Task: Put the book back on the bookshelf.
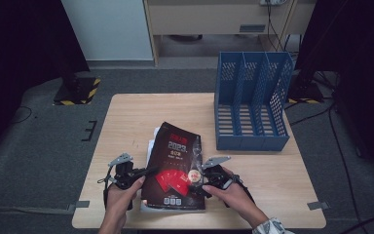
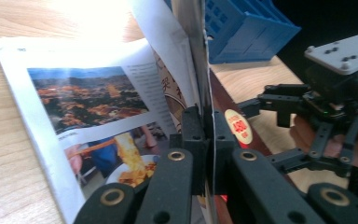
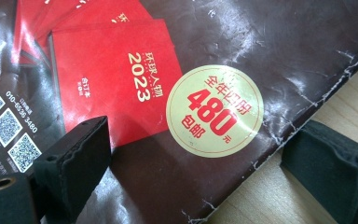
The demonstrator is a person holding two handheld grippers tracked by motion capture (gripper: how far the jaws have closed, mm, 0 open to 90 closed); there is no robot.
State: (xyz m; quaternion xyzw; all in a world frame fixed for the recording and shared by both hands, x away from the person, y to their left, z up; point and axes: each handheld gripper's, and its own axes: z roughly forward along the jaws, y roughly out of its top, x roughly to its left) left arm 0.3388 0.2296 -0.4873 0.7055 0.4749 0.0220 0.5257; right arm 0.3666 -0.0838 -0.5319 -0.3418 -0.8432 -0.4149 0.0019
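Left gripper [image 1: 146, 171]: it is clamped on the left edge of the magazine's cover; in the left gripper view the two black jaws stand close together with the thin sheet pinched between them [image 2: 204, 140].
Left hand [image 1: 121, 192]: it holds the gripper body at the near left part of the table, the forearm coming in from the near edge.
Right gripper [image 1: 200, 184]: its jaws stand wide apart, one on each side of the magazine's right edge; in the right gripper view one pad lies over the dark cover and the other over the bare wood, and neither presses on the paper [image 3: 200, 182].
Right hand [image 1: 226, 191]: it holds the gripper at the near right side of the magazine.
Magazine [image 1: 175, 168]: it lies on the near middle of the table, between the two grippers; the dark cover with red booklets printed on it is lifted at the left side.
Inner page [image 2: 88, 121]: it lies flat on the wood under the raised cover and shows colour photographs.
Round sticker [image 3: 214, 116]: pale yellow with red print, near the cover's right edge.
Table [image 1: 126, 112]: light wood.
Blue file rack [image 1: 251, 102]: it stands at the far right of the table, well apart from the magazine.
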